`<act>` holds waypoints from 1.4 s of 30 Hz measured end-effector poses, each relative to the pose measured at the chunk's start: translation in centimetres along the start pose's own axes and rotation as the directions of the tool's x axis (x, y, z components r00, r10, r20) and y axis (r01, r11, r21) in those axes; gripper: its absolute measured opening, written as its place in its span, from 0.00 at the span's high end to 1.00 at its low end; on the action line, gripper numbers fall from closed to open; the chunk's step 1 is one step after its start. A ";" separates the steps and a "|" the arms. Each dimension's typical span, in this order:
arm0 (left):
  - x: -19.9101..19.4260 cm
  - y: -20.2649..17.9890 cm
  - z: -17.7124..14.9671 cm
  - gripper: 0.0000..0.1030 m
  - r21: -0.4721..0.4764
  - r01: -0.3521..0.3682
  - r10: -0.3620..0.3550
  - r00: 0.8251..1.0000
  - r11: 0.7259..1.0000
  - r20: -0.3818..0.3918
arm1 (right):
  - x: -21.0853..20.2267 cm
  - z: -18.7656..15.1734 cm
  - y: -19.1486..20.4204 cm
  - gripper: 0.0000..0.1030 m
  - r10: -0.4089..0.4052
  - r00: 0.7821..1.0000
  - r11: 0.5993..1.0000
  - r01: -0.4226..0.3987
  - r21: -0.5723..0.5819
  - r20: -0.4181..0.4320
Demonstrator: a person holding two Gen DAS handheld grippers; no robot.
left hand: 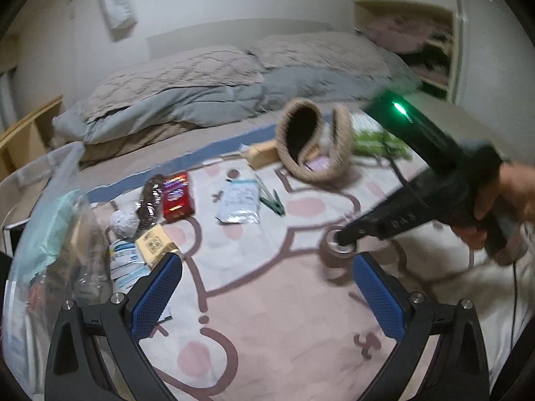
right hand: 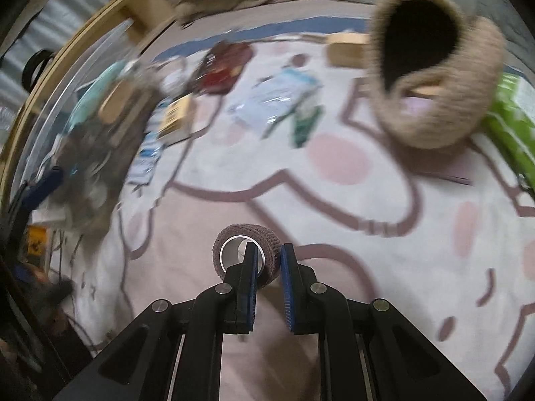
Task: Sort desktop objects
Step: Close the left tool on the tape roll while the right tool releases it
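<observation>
On the pink-and-white patterned blanket [right hand: 334, 200], the right gripper [right hand: 269, 260] pinches the wall of a brown bandage roll [right hand: 247, 240], one finger inside its white core. Only the right wrist view shows this crepe-textured ring clearly; the left wrist view shows the left gripper [left hand: 265, 287] spread wide and holding nothing, plus a red packet [left hand: 177, 197] and green clothespin [left hand: 272, 202]. A woven jute basket [right hand: 434, 100] lies tipped on its side.
</observation>
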State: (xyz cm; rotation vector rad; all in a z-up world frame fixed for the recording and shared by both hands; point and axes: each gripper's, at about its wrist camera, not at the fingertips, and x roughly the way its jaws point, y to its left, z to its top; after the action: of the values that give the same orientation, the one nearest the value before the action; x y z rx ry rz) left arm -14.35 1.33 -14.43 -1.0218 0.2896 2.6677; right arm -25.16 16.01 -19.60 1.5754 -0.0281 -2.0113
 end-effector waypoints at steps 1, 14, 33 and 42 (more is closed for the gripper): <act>0.2 -0.5 -0.5 0.01 0.026 0.014 -0.014 1.000 1.000 -0.004 | 0.4 0.0 0.7 0.86 0.007 1.000 1.000 -0.007 -0.010 -0.015; 3.3 -2.2 -3.9 0.27 0.163 0.109 -0.102 0.993 0.980 -0.050 | 3.3 -0.4 3.9 0.86 0.115 0.984 0.993 -0.112 0.035 -0.133; 3.9 -3.2 -6.2 0.58 0.379 0.054 -0.051 0.999 0.924 -0.017 | 3.6 -0.4 5.2 0.86 0.237 0.953 0.971 -0.229 0.067 -0.189; 3.5 -2.2 -5.9 0.58 0.347 0.046 -0.045 0.999 0.937 -0.011 | 1.2 2.0 3.3 0.85 0.190 0.978 0.979 -0.182 0.091 -0.087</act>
State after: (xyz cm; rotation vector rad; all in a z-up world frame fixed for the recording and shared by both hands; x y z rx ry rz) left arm -12.50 2.37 -21.35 -0.9061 0.7003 2.4518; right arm -25.69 12.10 -18.91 1.6537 -0.2169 -1.8092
